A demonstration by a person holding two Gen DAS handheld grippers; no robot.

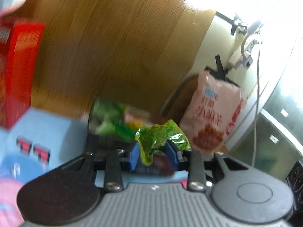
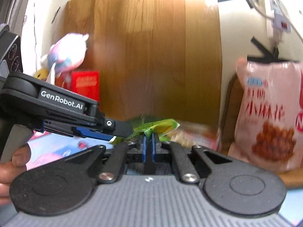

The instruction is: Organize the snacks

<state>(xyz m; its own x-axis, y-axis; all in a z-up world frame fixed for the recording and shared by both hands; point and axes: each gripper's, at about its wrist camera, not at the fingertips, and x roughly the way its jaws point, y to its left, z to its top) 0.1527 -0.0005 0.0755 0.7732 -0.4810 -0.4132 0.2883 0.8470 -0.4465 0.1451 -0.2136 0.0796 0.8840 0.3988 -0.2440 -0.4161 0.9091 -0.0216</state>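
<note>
Nearest me, my left gripper is clamped on a small green packet, its blue pads pressing the crinkled foil from both sides. My right gripper looks nearly closed, and it seems to pinch the same green packet at another edge, though blur keeps me from being sure. The packet hangs between both tools, above the table rather than resting on it. I judge it light, soft and slippery; a hold on the flat sealed edge should be safest, not the puffed middle.

Just beyond lie more blurred wrappers. At the table's right edge a pink snack bag stands upright. A red box and a plush toy sit toward the far left, against a wooden panel and pale wall.
</note>
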